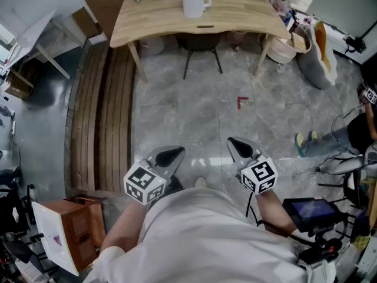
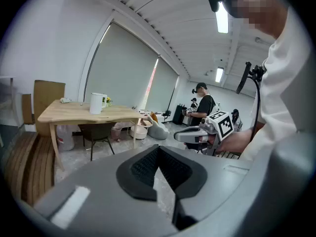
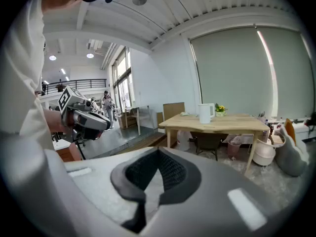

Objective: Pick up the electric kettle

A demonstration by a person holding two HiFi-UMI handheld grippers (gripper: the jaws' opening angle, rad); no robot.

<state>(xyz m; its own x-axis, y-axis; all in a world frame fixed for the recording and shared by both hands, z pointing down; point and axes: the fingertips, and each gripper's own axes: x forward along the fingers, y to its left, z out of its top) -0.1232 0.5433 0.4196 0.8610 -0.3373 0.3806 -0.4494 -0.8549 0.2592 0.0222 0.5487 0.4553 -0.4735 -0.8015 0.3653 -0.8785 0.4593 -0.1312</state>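
A white electric kettle stands upright on the far wooden table, near its back edge. It also shows in the left gripper view as kettle and in the right gripper view as kettle. My left gripper and right gripper are held close to my body over the grey floor, well short of the table. Both point toward it, tilted slightly down. Each has its jaws together with nothing between them, seen at the left gripper and right gripper.
A dark chair sits under the table, with a basket and grey bag at its right end. Wooden slats lie on the left, a small wooden cabinet near left. A seated person and a tablet are at right.
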